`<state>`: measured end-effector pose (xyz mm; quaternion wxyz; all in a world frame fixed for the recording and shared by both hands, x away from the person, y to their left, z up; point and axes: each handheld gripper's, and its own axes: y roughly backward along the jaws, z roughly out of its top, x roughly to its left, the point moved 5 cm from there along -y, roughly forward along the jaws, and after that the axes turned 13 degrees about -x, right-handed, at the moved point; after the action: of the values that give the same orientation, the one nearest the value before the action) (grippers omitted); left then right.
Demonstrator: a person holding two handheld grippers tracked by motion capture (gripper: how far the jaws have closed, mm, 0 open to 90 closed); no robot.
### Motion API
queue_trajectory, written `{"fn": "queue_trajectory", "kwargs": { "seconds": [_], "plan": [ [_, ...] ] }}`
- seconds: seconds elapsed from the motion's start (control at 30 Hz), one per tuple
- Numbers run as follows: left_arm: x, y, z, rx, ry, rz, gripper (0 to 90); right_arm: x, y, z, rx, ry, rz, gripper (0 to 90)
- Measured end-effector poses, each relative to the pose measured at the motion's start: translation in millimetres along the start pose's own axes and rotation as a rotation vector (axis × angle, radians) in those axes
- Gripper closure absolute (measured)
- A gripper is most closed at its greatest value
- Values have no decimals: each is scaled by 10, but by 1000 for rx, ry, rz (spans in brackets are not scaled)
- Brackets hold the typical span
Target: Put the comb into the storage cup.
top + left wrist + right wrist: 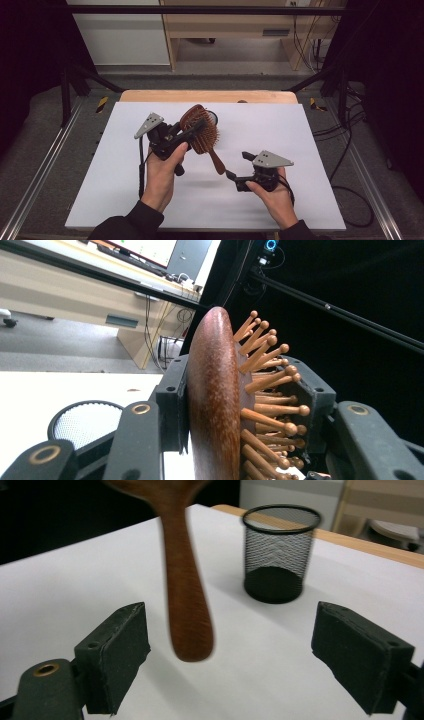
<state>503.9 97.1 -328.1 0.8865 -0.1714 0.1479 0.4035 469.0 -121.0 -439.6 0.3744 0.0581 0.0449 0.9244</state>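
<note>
- The scene is a white sheet (150, 200) laid on a wooden table (207, 96), with dark framing on both sides and pale cabinets behind at twelve o'clock
- At about nine o'clock of the sheet's middle, the left gripper (192, 131) is clamped on the head of a wooden hairbrush (201, 131), raised off the sheet; the left gripper view has one pad flat on the smooth back and the other pushed in among the ball-tipped pins (272, 390)
- The brush handle (217, 162) slants down toward five o'clock, ending just beside the tips of the right gripper (238, 165)
- The right gripper stands at four o'clock of the middle with its jaws spread wide and nothing pressed between them; in its own view the handle end (192, 640) hangs between the two pads, nearer the left one, touching neither
- Judged from this, the brush is being passed to, or steadied by, one tool alone, probably on its way into the mesh cup (280, 555); it would go best if the left grip stays firm on the head, the handle is aimed straight down over the cup's rim, and the right jaws stay clear of it
- The right gripper view gives the cup whole and upright on the sheet; from the high view it sits mostly hidden behind the brush head (213, 117), and the left gripper view catches just its rim and mesh (85, 420)
</note>
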Motion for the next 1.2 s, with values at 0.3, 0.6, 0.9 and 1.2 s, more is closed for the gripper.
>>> {"fn": "queue_trajectory", "kwargs": {
  "seconds": [0.3,0.6,0.9,1.2],
  "plan": [
    [3,-17,180,-30,-6,16,509,-155,97,-23,11,-39,-38,138],
    [28,-49,353,-55,-5,25,509,-186,133,-64,-3,-10,-72,112],
    [67,-169,522,-78,-9,38,509,-274,285,-81,-92,18,-182,64],
    [112,-438,724,-116,-23,52,508,-374,527,-215,-84,53,-227,51]
  ]
}}
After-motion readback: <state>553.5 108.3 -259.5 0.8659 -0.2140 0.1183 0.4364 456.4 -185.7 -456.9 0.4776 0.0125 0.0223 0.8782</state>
